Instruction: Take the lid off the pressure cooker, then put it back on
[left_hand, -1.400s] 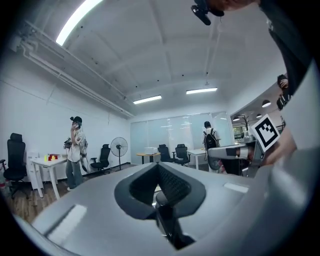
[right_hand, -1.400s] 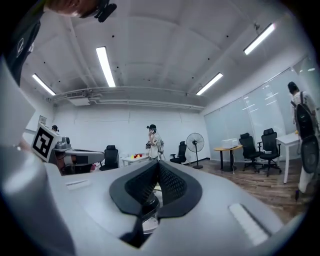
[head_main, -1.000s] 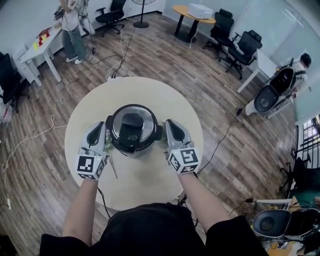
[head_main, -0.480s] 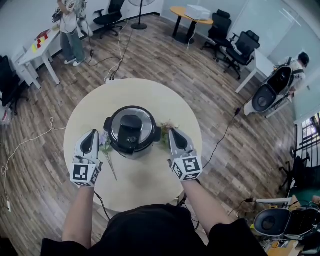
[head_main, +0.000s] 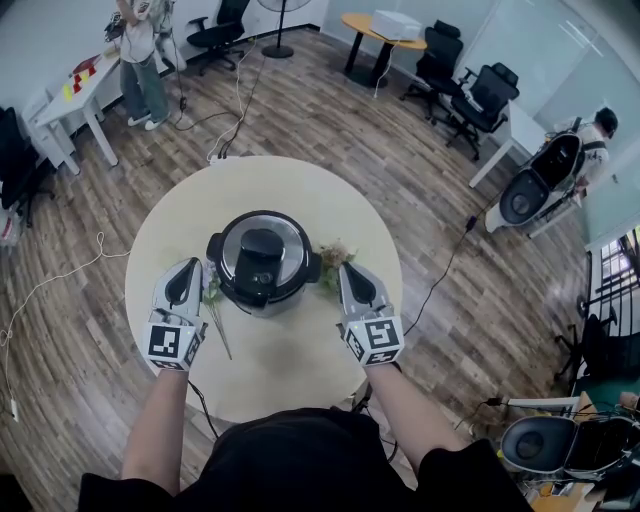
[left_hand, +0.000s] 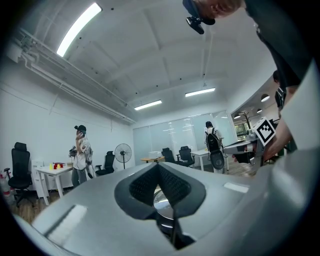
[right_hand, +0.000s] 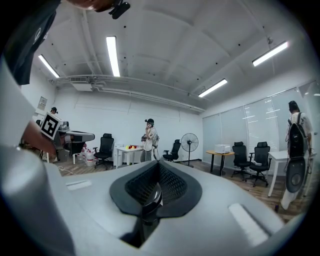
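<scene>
A silver pressure cooker with its black-handled lid on top stands in the middle of a round pale table. My left gripper lies just left of the pot, apart from it, its jaws shut and empty. My right gripper lies just right of the pot, also shut with nothing held. In the left gripper view the closed pads frame a sliver of the shiny cooker. The right gripper view shows closed pads with a dark cooker part behind them.
A sprig of artificial flowers lies on the table left of the pot, another small bunch at its right. Cables trail across the wooden floor. A person stands far off by a white desk; office chairs and another table stand at the back.
Both grippers have drawn away from the cooker's side handles, outward and back toward me. The left one moved mostly in the first half second. The cooker stays put.
</scene>
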